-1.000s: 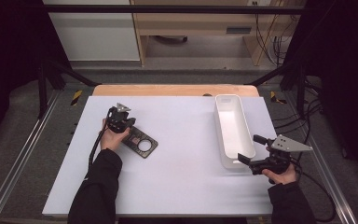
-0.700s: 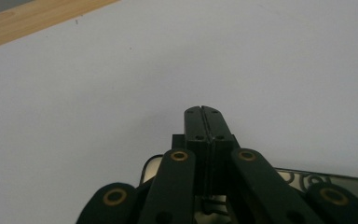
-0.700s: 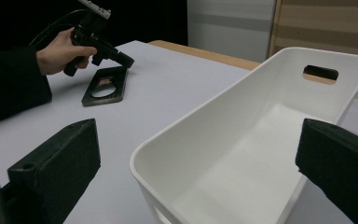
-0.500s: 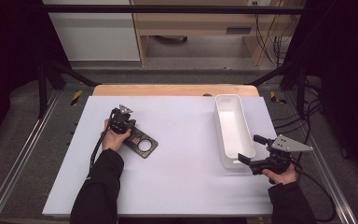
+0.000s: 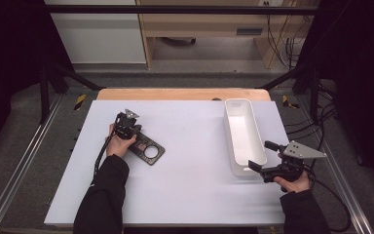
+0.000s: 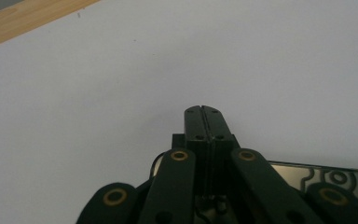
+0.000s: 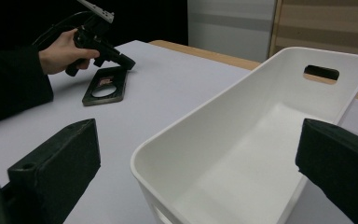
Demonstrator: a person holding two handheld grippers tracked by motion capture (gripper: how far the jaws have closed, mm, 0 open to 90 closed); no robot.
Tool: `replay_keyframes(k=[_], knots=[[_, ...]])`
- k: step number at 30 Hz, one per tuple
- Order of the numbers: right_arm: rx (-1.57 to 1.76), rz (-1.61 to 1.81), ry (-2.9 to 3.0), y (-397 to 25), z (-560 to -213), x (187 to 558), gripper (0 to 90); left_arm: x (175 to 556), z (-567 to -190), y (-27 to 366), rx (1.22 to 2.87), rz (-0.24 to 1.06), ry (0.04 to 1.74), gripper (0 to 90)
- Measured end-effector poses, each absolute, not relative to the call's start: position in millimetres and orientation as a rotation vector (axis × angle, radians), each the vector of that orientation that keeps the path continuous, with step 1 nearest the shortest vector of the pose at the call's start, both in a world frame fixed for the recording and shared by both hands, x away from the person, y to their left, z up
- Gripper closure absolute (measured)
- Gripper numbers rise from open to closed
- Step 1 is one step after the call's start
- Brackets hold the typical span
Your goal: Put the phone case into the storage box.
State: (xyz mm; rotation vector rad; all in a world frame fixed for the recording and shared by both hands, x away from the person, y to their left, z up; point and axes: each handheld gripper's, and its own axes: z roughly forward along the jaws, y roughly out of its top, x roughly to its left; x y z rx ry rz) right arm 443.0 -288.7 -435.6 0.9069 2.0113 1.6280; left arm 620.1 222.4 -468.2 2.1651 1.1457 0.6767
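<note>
A flat black plate with a round hole (image 5: 147,150) lies on the white table (image 5: 190,195), left of centre. My left gripper (image 5: 132,127) sits at the plate's far end, held by a hand. Its jaws are pressed together with nothing between them (image 6: 202,111), and a corner of the plate (image 6: 340,179) shows beside them. My right gripper (image 5: 259,155) stands open at the near end of a long white bin (image 5: 230,141). Its jaws are spread wide on either side of the empty bin's near corner (image 7: 198,158). The right gripper view also shows the plate (image 7: 103,89) and the left gripper (image 7: 123,59).
The white bin (image 7: 214,105) has a handle slot in its far wall. A wooden strip (image 5: 175,93) runs along the table's far edge. Metal rails (image 5: 24,161) flank the table, and cables trail on the floor at the right.
</note>
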Motion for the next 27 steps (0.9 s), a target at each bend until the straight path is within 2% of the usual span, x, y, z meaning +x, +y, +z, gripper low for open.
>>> replay_keyframes(k=[27], knots=[[0.904,1.629,2.015,-288,-436,443,0.3,604,-464,234,2.188,0.621,1.184,89.3]])
